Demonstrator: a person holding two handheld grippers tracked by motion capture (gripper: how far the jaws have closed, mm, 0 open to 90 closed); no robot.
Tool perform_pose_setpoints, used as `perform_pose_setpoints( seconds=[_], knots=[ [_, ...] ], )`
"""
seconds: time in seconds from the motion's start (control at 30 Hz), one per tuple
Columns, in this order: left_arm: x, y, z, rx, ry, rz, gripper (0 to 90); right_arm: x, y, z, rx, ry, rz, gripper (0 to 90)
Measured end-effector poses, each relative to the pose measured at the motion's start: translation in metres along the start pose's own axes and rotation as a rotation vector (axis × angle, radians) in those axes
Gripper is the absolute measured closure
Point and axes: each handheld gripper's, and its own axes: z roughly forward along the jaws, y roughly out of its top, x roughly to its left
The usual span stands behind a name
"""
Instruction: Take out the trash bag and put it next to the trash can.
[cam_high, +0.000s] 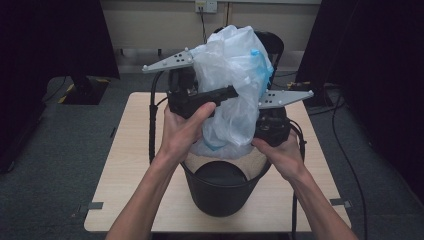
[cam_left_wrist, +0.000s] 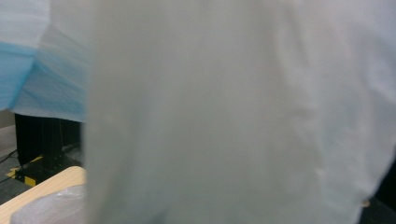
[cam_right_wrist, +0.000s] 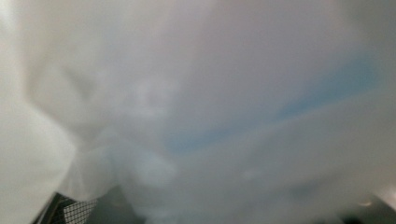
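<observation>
Here — plastic bag (cam_high: 232, 90) held up between both hand-held grippers, above the black bin (cam_high: 220, 187).
High view shows the left hand-held gripper (cam_high: 227, 93) against the bag and the right hand-held gripper (cam_high: 265, 117) beside it — grip unclear for both; gripper views blur into film.

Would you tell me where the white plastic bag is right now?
In the high view, the white plastic bag hangs mid-table between both hand-held grippers, directly above the black bin.

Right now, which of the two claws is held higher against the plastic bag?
The left claw: in the high view it lies across the white plastic bag near its middle, while the right claw sits lower, at the bag's side just above the black bin.
</observation>
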Motion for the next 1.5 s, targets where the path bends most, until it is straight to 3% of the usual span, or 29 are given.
perform_pose_setpoints(
  seconds=[0.1, 0.13, 0.2, 0.23, 0.3, 0.4, 0.57, 1.1, 1.5],
  knots=[
    [0.0, -0.001, 0.0, -0.003, 0.012, 0.002, 85.7, 0.0, -0.001, -0.001, -0.008, -0.018, -0.007, 88.2],
    [-0.001, -0.001, 0.0, -0.002, 0.023, 0.008, 81.4, 0.0, -0.001, -0.001, -0.008, -0.019, -0.007, 88.4],
    [-0.001, -0.001, -0.001, -0.002, 0.044, 0.001, 66.8, 0.0, -0.002, -0.003, -0.019, -0.026, -0.009, 88.5],
    [-0.002, -0.001, -0.002, 0.001, 0.059, -0.001, 55.0, 0.0, -0.001, -0.005, -0.034, -0.026, -0.006, 88.6],
    [-0.002, 0.0, -0.004, 0.007, 0.097, 0.008, 50.2, -0.001, -0.001, -0.007, -0.044, -0.024, 0.0, 88.7],
    [0.0, -0.001, -0.007, 0.019, 0.141, 0.007, 28.3, -0.002, -0.001, -0.011, -0.069, -0.034, 0.001, 88.8],
    [0.002, -0.003, -0.013, 0.012, 0.169, 0.007, 23.8, -0.004, 0.001, -0.012, -0.093, -0.036, 0.01, 88.8],
    [0.007, -0.004, -0.019, 0.004, 0.208, 0.014, 25.2, -0.017, 0.006, -0.017, -0.141, -0.061, 0.032, 88.8],
    [0.009, -0.004, -0.024, -0.01, 0.219, 0.018, 24.7, -0.033, 0.019, -0.028, -0.17, -0.123, 0.039, 88.9]
  ],
)
